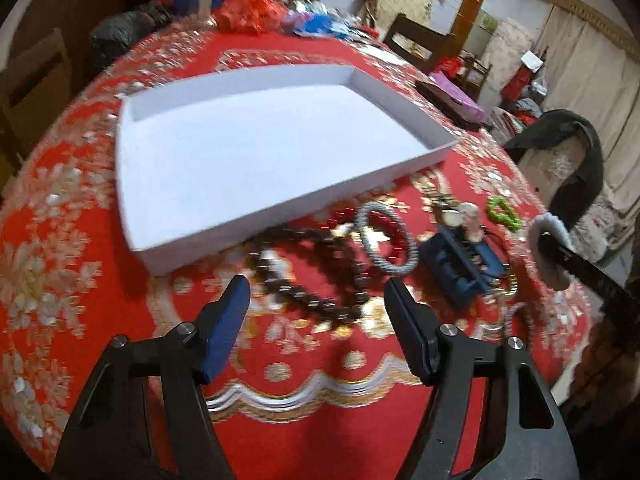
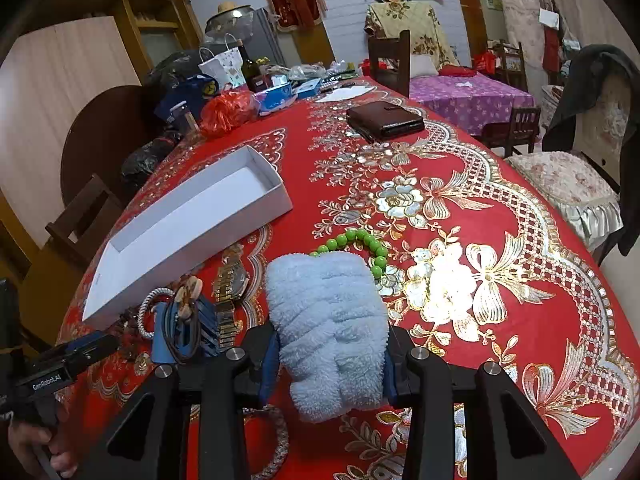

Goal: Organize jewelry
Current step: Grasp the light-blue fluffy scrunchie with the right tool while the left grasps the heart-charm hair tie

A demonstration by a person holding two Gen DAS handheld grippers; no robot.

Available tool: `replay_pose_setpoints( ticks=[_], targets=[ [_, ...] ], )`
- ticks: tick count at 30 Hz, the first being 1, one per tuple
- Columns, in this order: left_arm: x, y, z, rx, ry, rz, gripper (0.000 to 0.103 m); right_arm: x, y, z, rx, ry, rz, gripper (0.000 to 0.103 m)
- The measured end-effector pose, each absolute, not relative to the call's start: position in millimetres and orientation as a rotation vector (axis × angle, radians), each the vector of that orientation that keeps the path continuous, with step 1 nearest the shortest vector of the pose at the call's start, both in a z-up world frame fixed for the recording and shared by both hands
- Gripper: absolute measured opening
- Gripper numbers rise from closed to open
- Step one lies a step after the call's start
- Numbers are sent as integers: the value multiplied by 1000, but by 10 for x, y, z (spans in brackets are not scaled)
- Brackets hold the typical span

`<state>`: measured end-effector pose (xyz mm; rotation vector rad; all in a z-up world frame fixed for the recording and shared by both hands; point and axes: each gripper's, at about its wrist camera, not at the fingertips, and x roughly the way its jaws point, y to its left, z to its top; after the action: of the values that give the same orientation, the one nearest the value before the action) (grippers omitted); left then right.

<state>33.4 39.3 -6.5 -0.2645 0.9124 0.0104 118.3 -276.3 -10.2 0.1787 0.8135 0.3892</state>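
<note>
An empty white tray (image 1: 400, 108) (image 2: 280, 196) lies on the red tablecloth. In front of it lie a dark bead necklace (image 1: 320, 304), a silver bracelet (image 1: 386, 240) (image 2: 146, 312), a blue holder (image 1: 460, 268) (image 2: 176, 336) with a cord pendant, a gold watch (image 2: 232, 284) and a green bead bracelet (image 1: 503, 212) (image 2: 360, 240). My left gripper (image 1: 318, 292) is open, just above the dark necklace. My right gripper (image 2: 330, 350) is shut on a light blue fluffy cloth (image 2: 328, 320), held over the table right of the jewelry.
A dark wallet (image 2: 384, 120) lies farther back on the table. Bags, bottles and boxes (image 2: 240, 96) crowd the far end. Chairs (image 2: 568, 184) stand along the right side. A beaded bracelet (image 2: 276, 440) lies under my right gripper.
</note>
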Motion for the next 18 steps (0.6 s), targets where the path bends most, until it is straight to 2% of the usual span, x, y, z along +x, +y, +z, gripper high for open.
replay_pose_setpoints(
  ticks=[13, 18],
  targets=[
    [613, -125, 242, -175, 831, -152, 69, 1177, -2799, -97, 189, 801, 369, 38],
    [975, -388, 224, -167, 874, -282, 68, 1172, -2774, -116, 172, 804, 376, 38]
  ],
)
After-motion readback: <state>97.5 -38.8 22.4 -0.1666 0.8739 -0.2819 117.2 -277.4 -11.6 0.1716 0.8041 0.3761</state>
